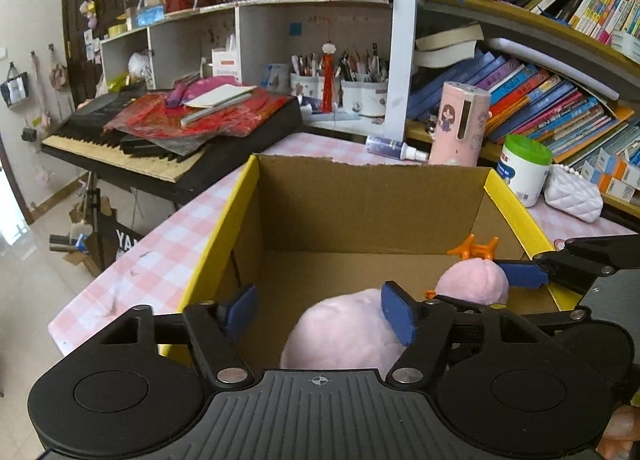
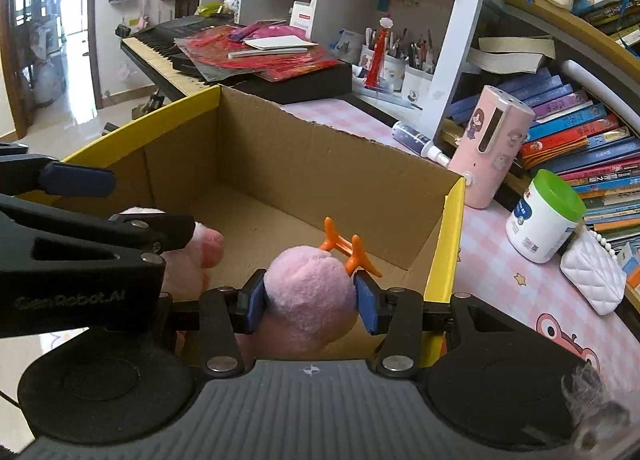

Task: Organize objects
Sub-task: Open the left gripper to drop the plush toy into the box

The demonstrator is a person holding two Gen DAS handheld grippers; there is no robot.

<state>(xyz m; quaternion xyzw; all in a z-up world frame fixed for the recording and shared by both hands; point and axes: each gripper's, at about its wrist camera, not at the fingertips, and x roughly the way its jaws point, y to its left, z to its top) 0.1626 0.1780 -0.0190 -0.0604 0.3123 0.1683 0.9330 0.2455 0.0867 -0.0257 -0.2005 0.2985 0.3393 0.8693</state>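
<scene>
The pink plush toy [image 2: 310,292] sits inside the cardboard box [image 2: 320,155], squeezed between the right gripper [image 2: 310,300] pads. The left gripper [image 1: 320,312], marked "GenRobot.AI", stands open beside it, pads not pressing.

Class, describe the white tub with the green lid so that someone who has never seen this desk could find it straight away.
Start at the open cardboard box with yellow edges on the pink checked tablecloth. Just past its right side, in front of the stacked books, stands the white tub. It sits between a taller pink cylinder and a white quilted purse, and alone has a bright green lid.
</scene>
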